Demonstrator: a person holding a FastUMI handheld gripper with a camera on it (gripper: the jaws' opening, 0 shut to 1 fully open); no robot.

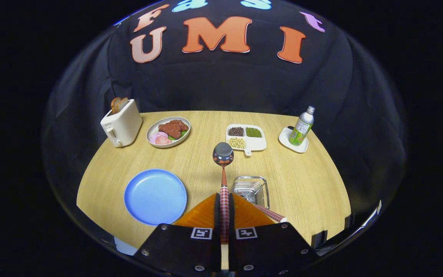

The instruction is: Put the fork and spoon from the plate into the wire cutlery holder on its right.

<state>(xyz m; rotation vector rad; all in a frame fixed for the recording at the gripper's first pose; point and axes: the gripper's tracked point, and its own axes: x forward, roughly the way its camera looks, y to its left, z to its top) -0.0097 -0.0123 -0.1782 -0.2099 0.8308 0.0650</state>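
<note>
Spoon (223,169): stiff, light, probably slick; gripper (224,207) jaws clamped on its checked handle, above wire cutlery holder (251,190).

No readable text appears on any object. The green bottle (301,129) standing on a small white coaster (293,140) at the far right of the counter (306,181) carries a label, but its print is too small to make out. The hand-held gripper (224,209), its fingers closed on the checked handle of a spoon (223,154), bears two square black-and-white coded markers (201,233), which hold patterns, not letters or numbers.
</note>
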